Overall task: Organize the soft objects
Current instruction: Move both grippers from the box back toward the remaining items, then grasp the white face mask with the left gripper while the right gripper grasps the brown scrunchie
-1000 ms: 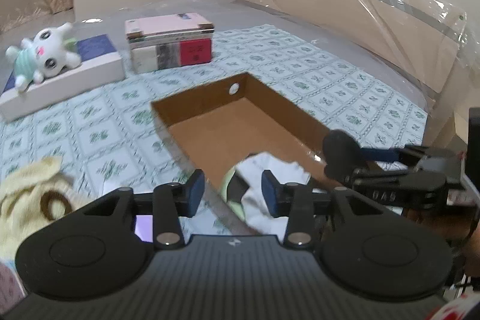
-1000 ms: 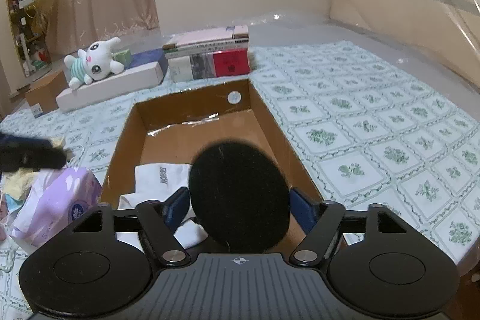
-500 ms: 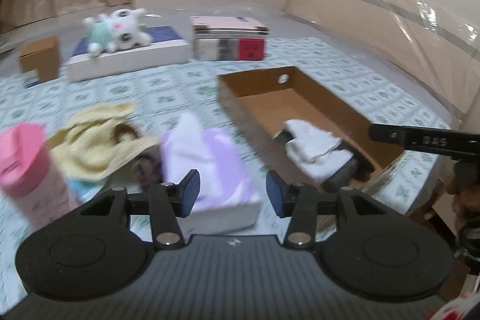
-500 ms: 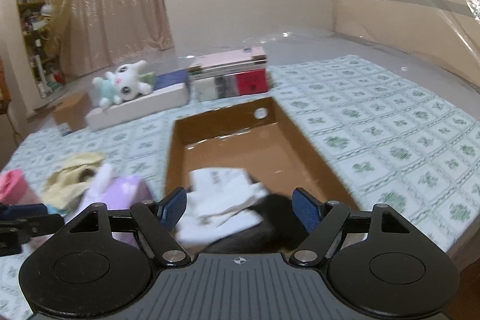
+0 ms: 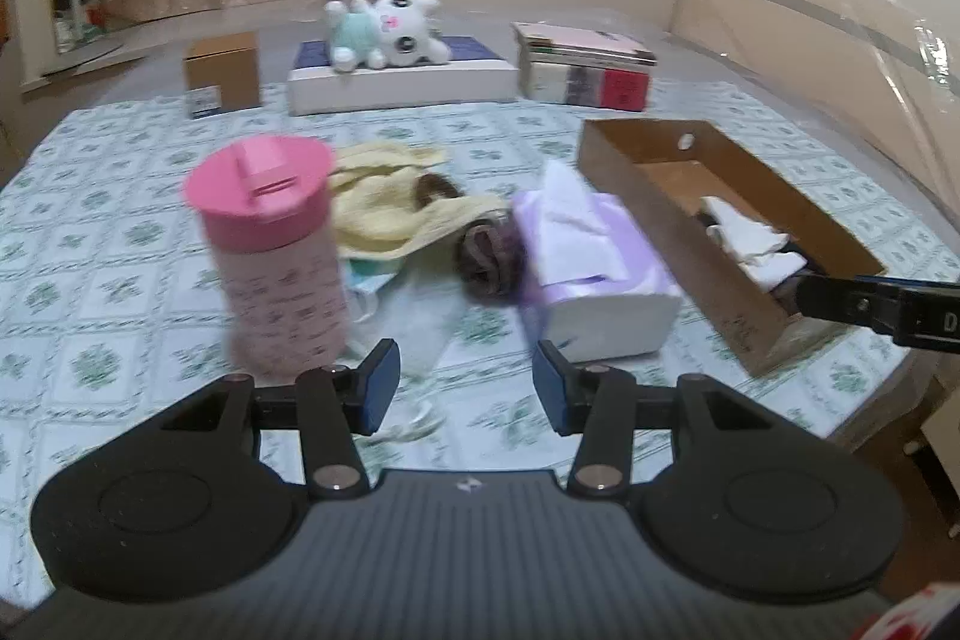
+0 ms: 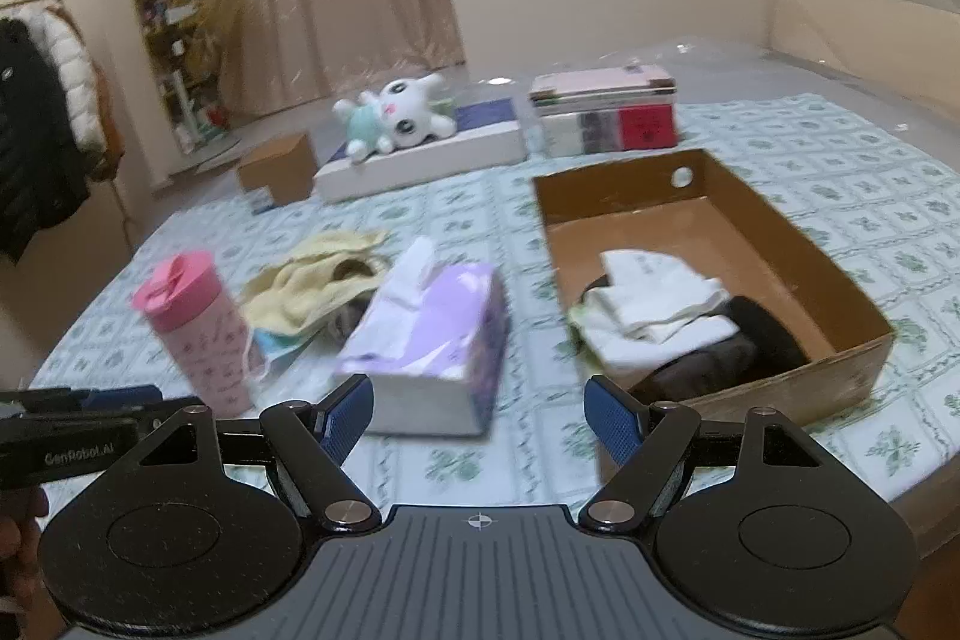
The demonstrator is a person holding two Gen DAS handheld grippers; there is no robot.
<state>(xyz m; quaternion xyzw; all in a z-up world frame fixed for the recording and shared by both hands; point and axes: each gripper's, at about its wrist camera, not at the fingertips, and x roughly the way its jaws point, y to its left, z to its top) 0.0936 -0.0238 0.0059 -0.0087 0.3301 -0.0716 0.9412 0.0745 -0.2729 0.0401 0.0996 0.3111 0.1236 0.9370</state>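
A brown cardboard box stands on the bed at the right; it holds a white cloth and a black round pad. The box also shows in the left wrist view. A yellow towel, a dark scrunchie and a purple tissue pack lie left of the box. A white plush toy lies on a flat white box at the back. My left gripper is open and empty, pulled back from the pile. My right gripper is open and empty, near the box's front.
A pink-lidded bottle stands at the front left of the pile. A face mask lies beside it. A stack of books and a small brown carton stand at the back. The bed's edge is at the right.
My right gripper let go of the black pad, which now lies in the box, and pulled back. My left gripper swung left from the box towards the pile.
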